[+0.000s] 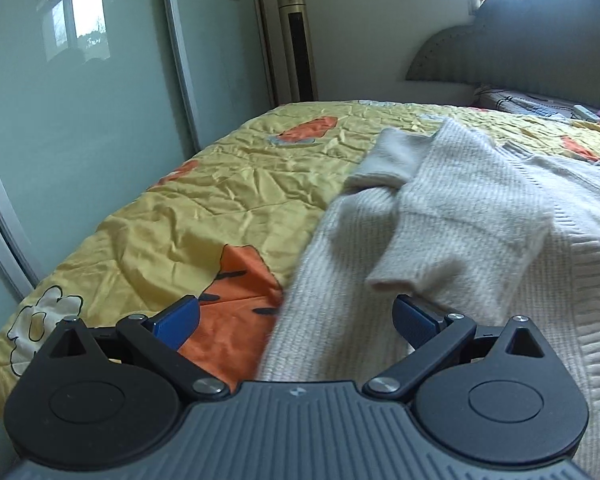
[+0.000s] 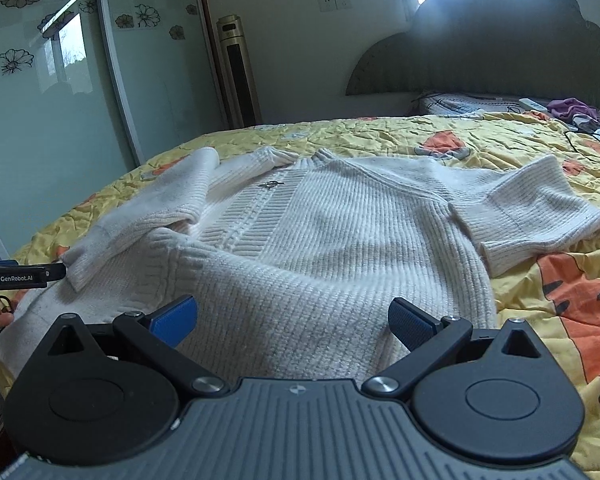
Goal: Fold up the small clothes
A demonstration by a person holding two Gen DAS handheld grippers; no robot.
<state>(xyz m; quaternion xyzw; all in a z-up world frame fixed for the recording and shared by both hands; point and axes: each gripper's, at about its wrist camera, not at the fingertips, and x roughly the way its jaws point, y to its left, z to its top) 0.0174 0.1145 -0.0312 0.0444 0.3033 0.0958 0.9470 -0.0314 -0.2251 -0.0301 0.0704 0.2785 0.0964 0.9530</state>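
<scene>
A cream ribbed knit sweater (image 2: 320, 240) lies flat on the yellow quilt (image 2: 520, 140), collar toward the headboard. Its left sleeve (image 2: 148, 216) is folded in over the body; the right sleeve (image 2: 540, 208) lies bent at the side. My right gripper (image 2: 292, 320) hovers open above the sweater's hem, nothing between its blue pads. In the left wrist view the sweater (image 1: 440, 240) fills the right half. My left gripper (image 1: 296, 320) is open at the sweater's left edge, just below the folded sleeve cuff (image 1: 396, 280). The left gripper (image 2: 20, 276) also shows in the right wrist view.
The bed carries a yellow quilt (image 1: 180, 208) with orange prints. Sliding glass wardrobe doors (image 1: 80, 100) stand close on the left. A tall tower fan (image 1: 296, 44) stands in the corner. A dark headboard (image 2: 500, 40), purple cloth (image 2: 572, 108), a remote and a black cable lie at the bed's far end.
</scene>
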